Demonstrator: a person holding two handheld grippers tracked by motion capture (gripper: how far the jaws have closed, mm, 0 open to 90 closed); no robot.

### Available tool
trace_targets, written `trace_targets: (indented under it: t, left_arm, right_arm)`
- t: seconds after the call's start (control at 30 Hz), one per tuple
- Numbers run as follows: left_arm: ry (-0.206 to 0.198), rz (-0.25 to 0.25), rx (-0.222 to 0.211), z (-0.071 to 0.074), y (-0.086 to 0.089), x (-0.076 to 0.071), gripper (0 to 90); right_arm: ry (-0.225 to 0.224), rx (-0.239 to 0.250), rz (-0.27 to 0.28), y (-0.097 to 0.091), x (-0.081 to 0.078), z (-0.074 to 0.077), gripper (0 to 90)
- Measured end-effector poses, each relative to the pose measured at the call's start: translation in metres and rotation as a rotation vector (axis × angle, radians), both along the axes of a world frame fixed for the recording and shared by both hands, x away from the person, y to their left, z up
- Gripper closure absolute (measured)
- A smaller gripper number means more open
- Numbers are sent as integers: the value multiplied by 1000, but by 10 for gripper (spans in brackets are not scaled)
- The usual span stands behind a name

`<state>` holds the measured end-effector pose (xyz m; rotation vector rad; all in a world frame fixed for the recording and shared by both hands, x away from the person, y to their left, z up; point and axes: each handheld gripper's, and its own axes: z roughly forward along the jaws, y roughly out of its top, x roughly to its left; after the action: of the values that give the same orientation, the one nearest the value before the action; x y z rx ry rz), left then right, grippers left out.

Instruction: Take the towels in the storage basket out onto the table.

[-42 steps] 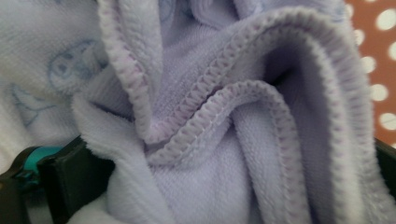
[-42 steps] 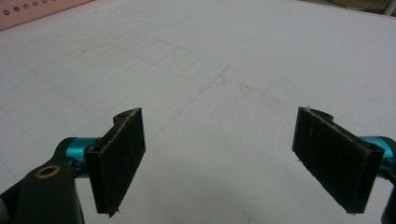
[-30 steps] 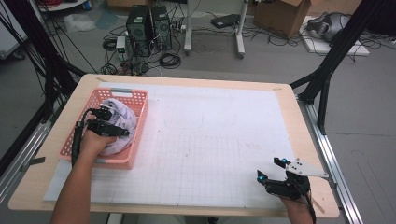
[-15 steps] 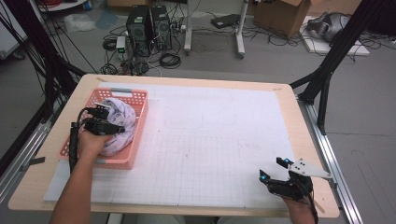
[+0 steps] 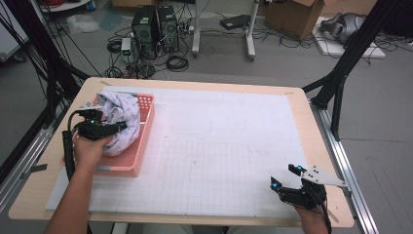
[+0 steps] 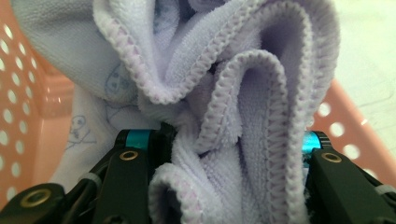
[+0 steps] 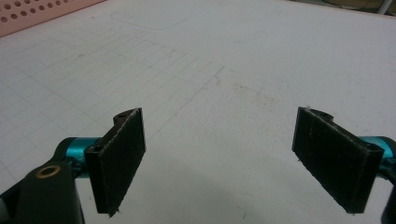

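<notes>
Towel (image 5: 119,122) folds sit bunched between our left gripper's (image 5: 100,129) fingers (image 6: 128,182), which have just been closing and now clamp a thick wad of it over the pink basket (image 5: 141,146) at the left of the worktop (image 5: 234,146). From the high view the cloth is partly raised, its bulk hanging against the basket's right wall and its lower part down inside.

To do this lift well, we judge that we should rise straight up until the trailing folds clear the rim, since a sideways pull could drag or tip the light basket. The grip takes several layers at once, so a loose layer might slip out; a slow, steady lift would show that early. Our right gripper (image 5: 287,180) rests near the front right corner, its fingers (image 7: 119,158) wide apart with nothing between them, well apart from the basket and free to take a hanging edge once the cloth is over the open grid.

In the left gripper view the towel is pale lilac terry with a zigzag-stitched hem and faint blue line drawings on one smoother panel.
</notes>
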<state>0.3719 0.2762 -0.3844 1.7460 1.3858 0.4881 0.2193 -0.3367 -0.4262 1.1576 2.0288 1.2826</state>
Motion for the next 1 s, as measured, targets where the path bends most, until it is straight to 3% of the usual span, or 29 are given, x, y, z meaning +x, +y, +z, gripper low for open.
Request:
trace_targets:
  t: [0.07,0.1,0.13,0.23,0.27,0.33,0.43,0.47,0.63,1.0]
  left_arm:
    - [-40,10,-18,1,3,-4,542]
    - [-93,22,-43,3,6,-8,541]
    - [-93,22,-43,3,6,-8,541]
    - [-166,30,-59,6,9,-14,540]
    - [-212,31,-82,8,11,-17,539]
    - [-233,31,-93,9,12,-18,538]
    - [-313,22,-120,13,12,-22,536]
    - [-313,22,-120,13,12,-22,537]
    - [-427,-4,-168,22,8,-29,537]
    - [-545,-82,-214,35,-2,-37,540]
  right_arm:
    - [-3,-1,-1,0,0,0,161]
    - [-4,-1,0,0,0,0,162]
    - [-3,-3,0,0,-1,0,162]
    - [-3,-3,1,0,0,0,161]
    - [-5,-5,3,1,0,0,161]
    - [-1,-3,2,1,0,0,162]
    - [-1,-5,3,2,0,0,161]
    - [1,-2,2,2,0,0,161]
    - [-8,-5,2,1,-1,1,161]
    - [-8,-3,4,1,-1,1,162]
